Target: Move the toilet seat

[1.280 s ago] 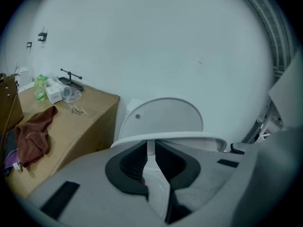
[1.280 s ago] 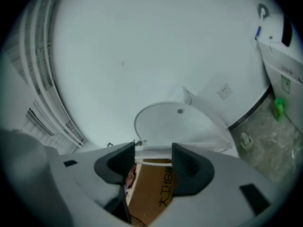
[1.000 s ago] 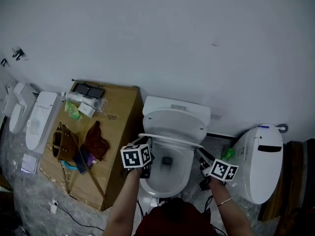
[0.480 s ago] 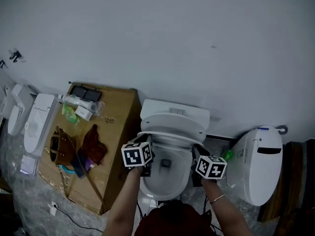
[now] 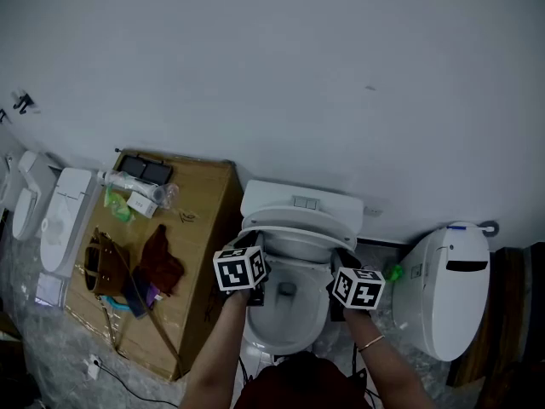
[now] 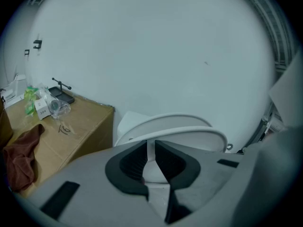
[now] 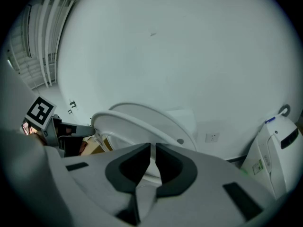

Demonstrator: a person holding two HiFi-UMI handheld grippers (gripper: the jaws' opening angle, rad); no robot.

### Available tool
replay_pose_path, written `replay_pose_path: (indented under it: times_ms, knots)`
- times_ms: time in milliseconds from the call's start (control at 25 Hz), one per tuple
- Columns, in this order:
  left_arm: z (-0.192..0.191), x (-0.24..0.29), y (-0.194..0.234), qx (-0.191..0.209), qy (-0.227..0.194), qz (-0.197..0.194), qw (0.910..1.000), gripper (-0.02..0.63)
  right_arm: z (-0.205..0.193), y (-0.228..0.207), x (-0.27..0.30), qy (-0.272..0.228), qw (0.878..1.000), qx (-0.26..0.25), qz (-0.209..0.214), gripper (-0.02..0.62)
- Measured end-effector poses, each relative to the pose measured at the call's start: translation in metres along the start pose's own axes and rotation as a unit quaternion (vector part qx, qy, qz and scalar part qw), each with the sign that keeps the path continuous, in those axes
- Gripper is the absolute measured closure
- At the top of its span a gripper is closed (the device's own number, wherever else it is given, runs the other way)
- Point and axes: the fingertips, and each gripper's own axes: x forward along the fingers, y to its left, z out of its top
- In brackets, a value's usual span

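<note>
A: Position of the toilet seat (image 5: 298,233)?

B: Tilted. Front edge lifted clear of the bowl (image 5: 285,318), hinge end back at the cistern (image 5: 303,199). Lid (image 5: 303,216) just behind it, raised steeper, apart from it at the front.

A: State of the left gripper (image 6: 151,148)?

B: Clamped on the seat's left rim. Narrow slot between the pads, white rim edge filling it. Aimed down and toward the wall (image 5: 272,75).

A: And the right gripper (image 7: 152,150)?

B: Jaws just been closing. Pinched on the seat's right rim, thin white edge between the pads, slot tighter than on the left.

A: Relative placement?

B: One on each side of the bowl, roughly level with each other in the head view. Forearms coming in from the bottom edge of that view. Thin band (image 5: 370,343) on the right wrist.

A: Anything else close by?

B: Brown box (image 5: 204,211) just beside the toilet on the left. On top of it: rust-red cloth (image 5: 162,258), brown bag (image 5: 102,258), clear packaging (image 5: 136,184), plus small green and dark bits, too small to identify. Second toilet (image 5: 447,284) on the right, white, near the right gripper but not touching. More white fixtures (image 5: 64,211) far left on the floor. Wall socket (image 7: 212,137) low on the wall beside the cistern, visible in the right gripper view.
</note>
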Motion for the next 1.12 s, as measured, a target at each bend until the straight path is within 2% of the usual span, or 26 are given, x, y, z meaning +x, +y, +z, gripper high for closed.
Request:
replay_pose_path:
  times_ms: [600,1120]
  knots:
    - [0.024,0.028,-0.002,0.013,-0.008,0.002,0.9999,0.535,0.022,-0.011,0.026,0.009,0.999,-0.029,-0.019,0.549]
    - [0.026,0.035,-0.006,0.025,-0.014,0.005,0.9996,0.537,0.025,-0.013,0.03,0.018,0.999,-0.041,-0.016,0.554]
